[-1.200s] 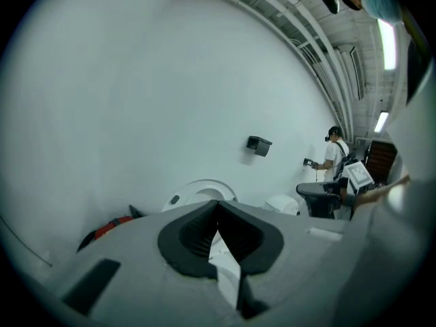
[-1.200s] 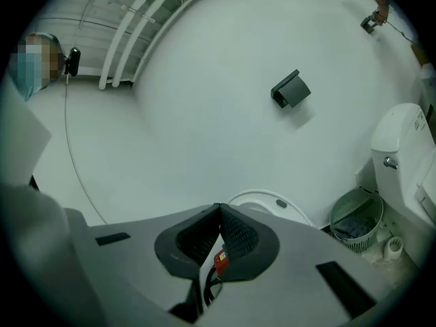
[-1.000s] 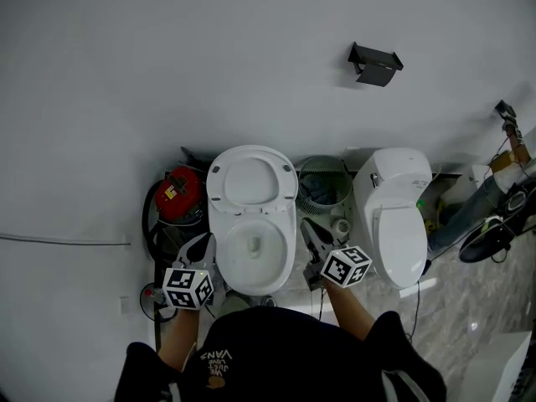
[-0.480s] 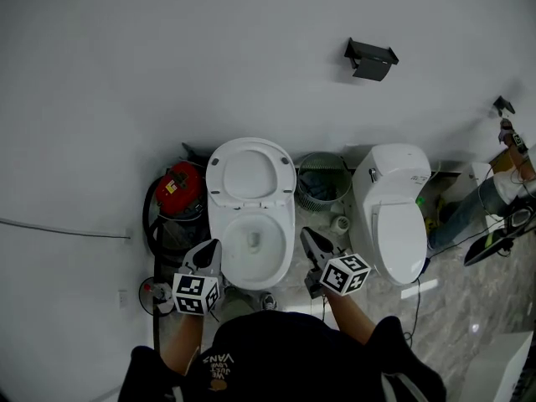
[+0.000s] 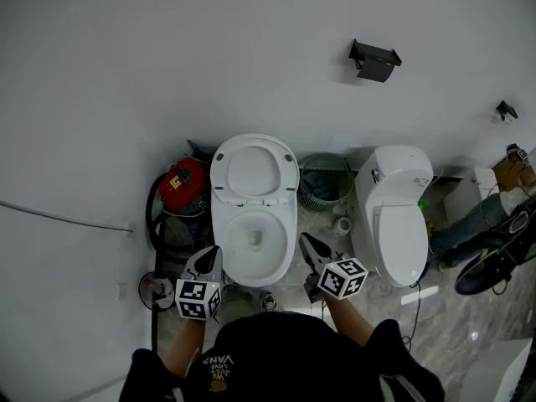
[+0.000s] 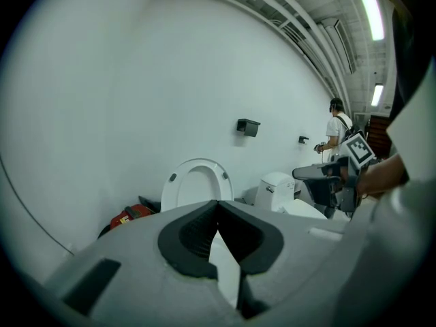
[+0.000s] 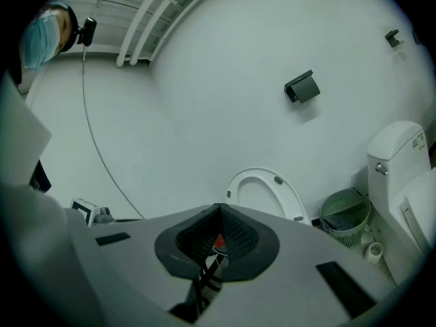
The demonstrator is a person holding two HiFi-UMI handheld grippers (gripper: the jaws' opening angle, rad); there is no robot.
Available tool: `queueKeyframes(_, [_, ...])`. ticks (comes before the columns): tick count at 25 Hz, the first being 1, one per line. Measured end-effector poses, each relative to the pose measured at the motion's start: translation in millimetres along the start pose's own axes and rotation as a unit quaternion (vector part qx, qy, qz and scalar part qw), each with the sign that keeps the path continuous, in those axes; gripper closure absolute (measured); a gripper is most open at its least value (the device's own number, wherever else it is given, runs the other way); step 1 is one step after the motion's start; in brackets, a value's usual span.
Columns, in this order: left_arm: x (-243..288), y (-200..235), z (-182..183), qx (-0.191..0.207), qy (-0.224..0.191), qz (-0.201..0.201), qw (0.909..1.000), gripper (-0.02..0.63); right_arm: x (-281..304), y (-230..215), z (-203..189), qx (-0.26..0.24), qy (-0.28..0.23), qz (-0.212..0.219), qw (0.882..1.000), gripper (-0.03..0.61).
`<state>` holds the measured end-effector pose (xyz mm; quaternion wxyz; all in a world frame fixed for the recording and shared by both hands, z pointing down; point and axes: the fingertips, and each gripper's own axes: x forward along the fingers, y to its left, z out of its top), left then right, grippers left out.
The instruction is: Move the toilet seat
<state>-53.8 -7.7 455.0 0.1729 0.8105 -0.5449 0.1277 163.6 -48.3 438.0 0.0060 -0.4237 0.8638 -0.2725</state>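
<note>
The white toilet stands in the middle with its seat and lid tipped up against the wall. The raised seat also shows in the left gripper view and the right gripper view. My left gripper hangs by the bowl's left front edge, shut and holding nothing. My right gripper hovers by the bowl's right front edge, also shut and bare. Neither touches the toilet.
A second toilet with its lid down stands to the right. Between the two sit a green mesh basket and a paper roll. A red vacuum with a black hose is on the left. A black holder hangs on the wall.
Both grippers have drawn back a little toward my body and stayed shut. The head view has shifted slightly, so the toilet sits a bit higher in it.
</note>
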Motion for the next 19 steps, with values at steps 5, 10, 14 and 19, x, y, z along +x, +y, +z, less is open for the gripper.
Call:
queueKeyframes(5, [-1,-8,-6,0.018,0.006,-0.003,0.9998,0.614,0,0,-5,-0.004,0.007,0.000,1.000,0.580])
queueKeyframes(10, [-1,-13,-8,0.025,0.015,-0.004,0.9996,0.614,-1,-2,-7,0.001,0.011,0.001,1.000,0.580])
queueKeyframes(14, [2,-14,-5,0.030,0.013,-0.002,0.9995,0.614,0,-4,-7,0.000,0.014,0.003,1.000,0.580])
queueKeyframes(19, [5,-14,-1,0.026,0.012,-0.002,0.9996,0.614,3,-2,-5,-0.007,0.021,0.008,1.000,0.580])
